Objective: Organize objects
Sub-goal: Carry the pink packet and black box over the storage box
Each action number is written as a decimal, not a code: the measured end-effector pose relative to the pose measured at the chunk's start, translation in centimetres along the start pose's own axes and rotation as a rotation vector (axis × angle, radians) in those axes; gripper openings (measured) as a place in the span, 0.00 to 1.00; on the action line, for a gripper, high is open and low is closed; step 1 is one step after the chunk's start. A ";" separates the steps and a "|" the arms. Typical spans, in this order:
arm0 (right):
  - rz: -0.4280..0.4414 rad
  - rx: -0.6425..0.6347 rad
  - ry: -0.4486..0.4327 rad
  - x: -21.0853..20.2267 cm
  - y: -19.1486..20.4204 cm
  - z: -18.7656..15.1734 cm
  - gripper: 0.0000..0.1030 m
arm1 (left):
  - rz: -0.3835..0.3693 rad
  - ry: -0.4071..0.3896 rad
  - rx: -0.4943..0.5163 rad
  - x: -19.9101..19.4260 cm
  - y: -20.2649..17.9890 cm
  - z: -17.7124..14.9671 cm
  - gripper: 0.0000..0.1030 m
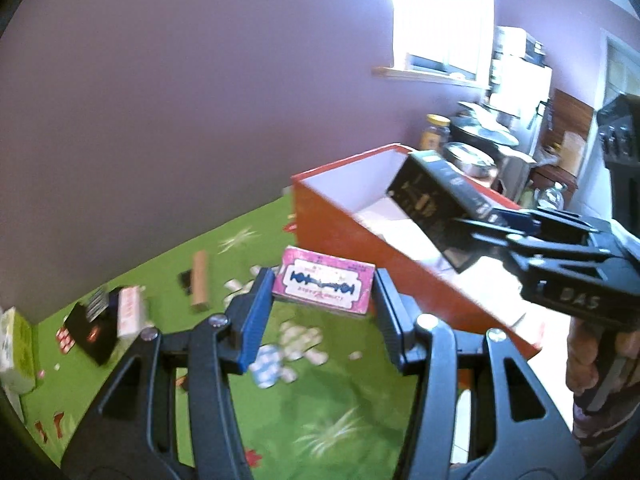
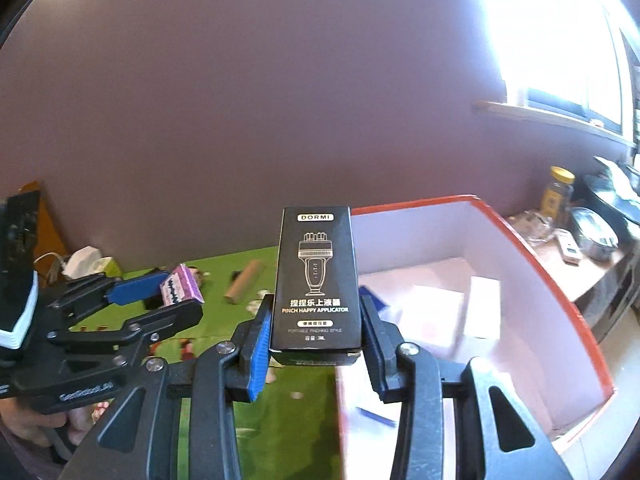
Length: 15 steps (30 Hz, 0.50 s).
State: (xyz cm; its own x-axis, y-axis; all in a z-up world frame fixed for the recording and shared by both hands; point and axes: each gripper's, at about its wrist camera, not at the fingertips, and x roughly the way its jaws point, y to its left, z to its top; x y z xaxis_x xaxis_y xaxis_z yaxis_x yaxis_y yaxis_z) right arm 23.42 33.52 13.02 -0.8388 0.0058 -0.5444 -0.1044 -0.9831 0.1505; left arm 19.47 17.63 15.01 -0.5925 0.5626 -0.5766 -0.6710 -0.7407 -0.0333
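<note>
My left gripper (image 1: pixel 324 304) is shut on a pink razor-blade box (image 1: pixel 325 285) and holds it in the air beside the red box's near wall; both show in the right wrist view, gripper (image 2: pixel 160 292) and pink box (image 2: pixel 179 285). My right gripper (image 2: pixel 316 328) is shut on a black DORMI applicator box (image 2: pixel 315 280), held upright at the left rim of the open red box (image 2: pixel 552 280) with a white inside. In the left wrist view the black box (image 1: pixel 436 208) hangs over the red box (image 1: pixel 340 220), held by the right gripper (image 1: pixel 480 224).
On the green cloth (image 1: pixel 320 420) lie a brown tube (image 1: pixel 199 280), a black box (image 1: pixel 94 326), a white-and-red box (image 1: pixel 130 312), a green carton (image 1: pixel 16 352) and several small packets (image 1: pixel 288 344). White items lie inside the red box. A counter with jars and pots (image 2: pixel 580 220) stands behind.
</note>
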 end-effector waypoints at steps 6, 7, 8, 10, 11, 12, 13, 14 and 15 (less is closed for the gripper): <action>-0.066 0.036 0.020 0.6 -3.2 -0.2 0.40 | -0.055 0.014 0.066 2.2 -4.1 1.3 0.52; -0.079 0.042 0.023 0.7 -3.7 -0.3 0.40 | -0.066 0.019 0.073 2.6 -4.7 1.4 0.52; -0.091 0.047 0.027 0.9 -4.3 -0.3 0.40 | -0.073 0.022 0.079 3.0 -5.3 1.5 0.52; -0.113 0.058 0.035 1.1 -5.3 -0.5 0.40 | -0.089 0.030 0.095 3.7 -6.3 1.6 0.52; -0.122 0.063 0.038 1.2 -5.7 -0.5 0.40 | -0.095 0.033 0.100 4.0 -6.9 1.5 0.52; -0.130 0.067 0.042 1.1 -6.4 -0.6 0.40 | -0.104 0.036 0.107 4.4 -7.3 1.5 0.52; -0.139 0.073 0.046 1.2 -6.8 -0.7 0.40 | -0.109 0.041 0.115 4.7 -7.8 1.5 0.52; -0.148 0.078 0.051 1.3 -7.2 -0.8 0.40 | -0.111 0.046 0.120 5.0 -8.1 1.5 0.52; -0.151 0.084 0.054 1.0 -8.1 -1.0 0.40 | -0.114 0.050 0.122 5.3 -8.5 1.5 0.52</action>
State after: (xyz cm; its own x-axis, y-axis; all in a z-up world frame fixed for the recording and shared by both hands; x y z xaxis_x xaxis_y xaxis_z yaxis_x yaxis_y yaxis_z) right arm 23.98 41.35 10.38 -0.7807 0.1404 -0.6090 -0.2734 -0.9530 0.1308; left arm 21.36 27.43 13.42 -0.4890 0.6190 -0.6145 -0.7833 -0.6216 -0.0028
